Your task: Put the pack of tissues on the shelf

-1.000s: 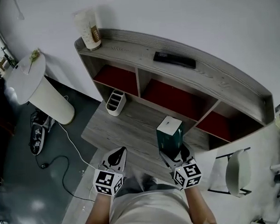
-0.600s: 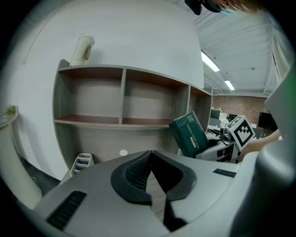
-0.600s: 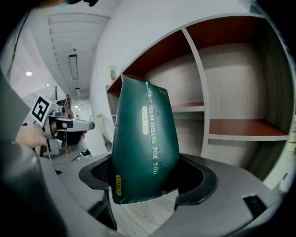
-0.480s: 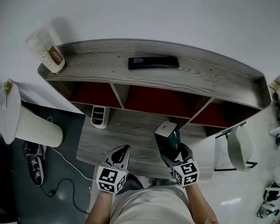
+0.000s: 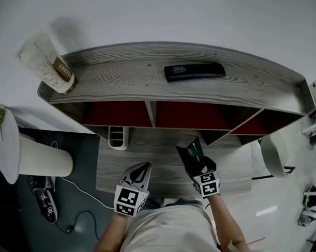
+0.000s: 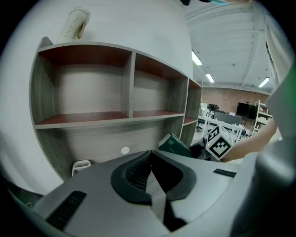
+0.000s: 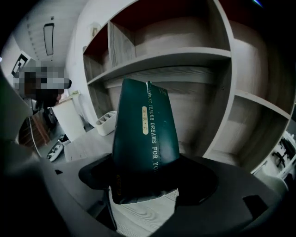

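My right gripper (image 5: 196, 167) has its jaws clamped on the lower end of the dark green pack of tissues (image 7: 145, 134). I hold the pack on end, leaning a little, above the wooden surface (image 5: 164, 169), just in front of the shelf (image 5: 125, 77) and outside its red-floored compartments. My left gripper (image 5: 137, 175) hovers beside it over the same surface, jaws together and empty.
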